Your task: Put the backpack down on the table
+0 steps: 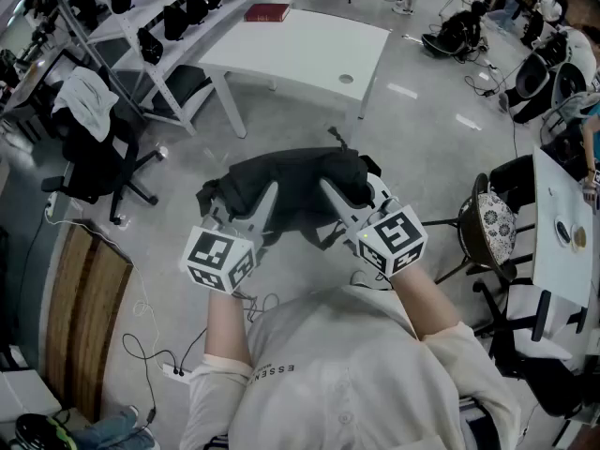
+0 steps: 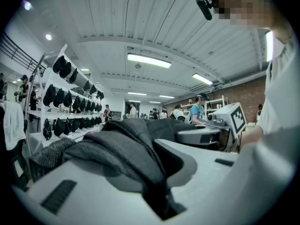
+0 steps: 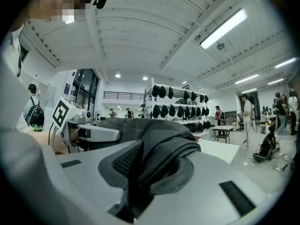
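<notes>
One backpack (image 1: 291, 190), dark grey woven fabric, soft and crumpled, is held in the air over the floor (image 1: 422, 148), short of the one white bench (image 1: 309, 59). Two units grip it: left hand-held gripper (image 1: 246, 212) and right hand-held gripper (image 1: 349, 202), smooth white jaws clenched on folds of the fabric. Each bears one black-and-white marker cube (image 1: 217, 259). One red book (image 1: 267, 12) lies on the bench. Shirt (image 1: 328, 392) print: "ESSEN"
</notes>
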Available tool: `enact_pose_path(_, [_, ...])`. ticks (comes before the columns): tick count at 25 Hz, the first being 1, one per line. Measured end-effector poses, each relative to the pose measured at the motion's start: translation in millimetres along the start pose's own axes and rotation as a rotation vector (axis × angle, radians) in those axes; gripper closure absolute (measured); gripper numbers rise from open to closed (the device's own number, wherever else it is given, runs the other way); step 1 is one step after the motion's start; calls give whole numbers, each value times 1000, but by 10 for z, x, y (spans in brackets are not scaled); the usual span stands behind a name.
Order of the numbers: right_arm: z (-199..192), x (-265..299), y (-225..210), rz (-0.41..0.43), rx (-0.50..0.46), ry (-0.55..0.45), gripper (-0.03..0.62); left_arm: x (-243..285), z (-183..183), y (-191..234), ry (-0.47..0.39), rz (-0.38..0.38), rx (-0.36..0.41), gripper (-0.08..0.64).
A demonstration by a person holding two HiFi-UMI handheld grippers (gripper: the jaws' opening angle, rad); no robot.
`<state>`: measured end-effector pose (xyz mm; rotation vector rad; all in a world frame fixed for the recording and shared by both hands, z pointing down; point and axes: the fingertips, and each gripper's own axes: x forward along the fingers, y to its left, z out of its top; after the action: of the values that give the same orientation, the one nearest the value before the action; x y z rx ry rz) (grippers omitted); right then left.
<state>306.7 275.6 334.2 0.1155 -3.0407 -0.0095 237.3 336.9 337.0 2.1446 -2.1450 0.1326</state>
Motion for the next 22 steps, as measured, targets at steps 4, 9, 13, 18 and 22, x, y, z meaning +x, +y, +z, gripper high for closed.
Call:
enact_pose_path(4, [-1, 81, 2, -1, -2, 1, 511, 6, -15, 78, -1, 0, -4, 492])
enact_pose_path(9, [-20, 152, -6, 0, 7, 6, 511, 22, -27, 145, 2, 0, -6, 492])
enact_pose_path(13, [-20, 281, -18, 6, 13, 11, 511, 42, -37, 269, 7, 6, -11, 492])
enact_pose_path(18, [-99, 461, -124, 24, 27, 34, 509, 161, -115, 420, 19, 21, -26, 492])
enact_pose_path(22, [-200, 672, -309, 44, 38, 52, 509, 363, -203, 595, 38, 36, -48, 492])
